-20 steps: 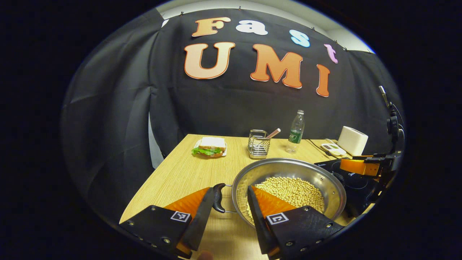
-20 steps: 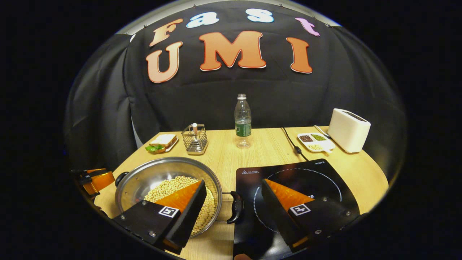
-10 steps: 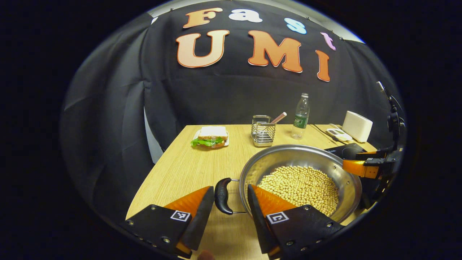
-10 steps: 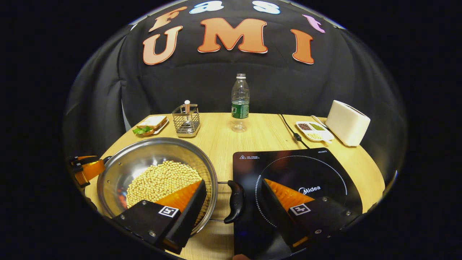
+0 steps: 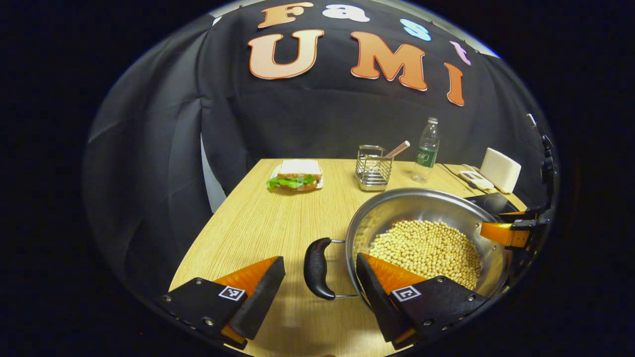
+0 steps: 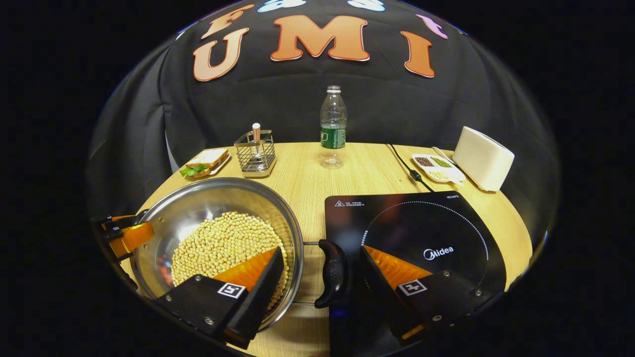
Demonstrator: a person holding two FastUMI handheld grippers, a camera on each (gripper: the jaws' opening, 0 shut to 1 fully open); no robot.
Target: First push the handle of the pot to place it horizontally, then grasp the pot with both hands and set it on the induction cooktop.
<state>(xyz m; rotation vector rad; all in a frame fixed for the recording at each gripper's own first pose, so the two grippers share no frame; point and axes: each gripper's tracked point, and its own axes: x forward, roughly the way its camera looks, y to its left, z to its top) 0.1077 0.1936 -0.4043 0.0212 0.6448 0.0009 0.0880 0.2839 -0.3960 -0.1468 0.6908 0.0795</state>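
Pot (image 5: 426,238) of beans sits beside the cooktop (image 6: 416,238); left gripper (image 5: 320,290) and right gripper (image 6: 322,282) both wide open, each straddling a handle.

Both grippers (image 5: 320,282) (image 6: 321,272) level, fingers (image 5: 258,292) spread wide.

open tongs (image 5: 317,282) straddling pot (image 5: 426,238) handle (image 5: 317,268) — untouched

Silver pot (image 6: 198,208) of pale-yellow beans (image 6: 223,245), black cooktop (image 6: 397,223), light-wood table (image 6: 307,183).
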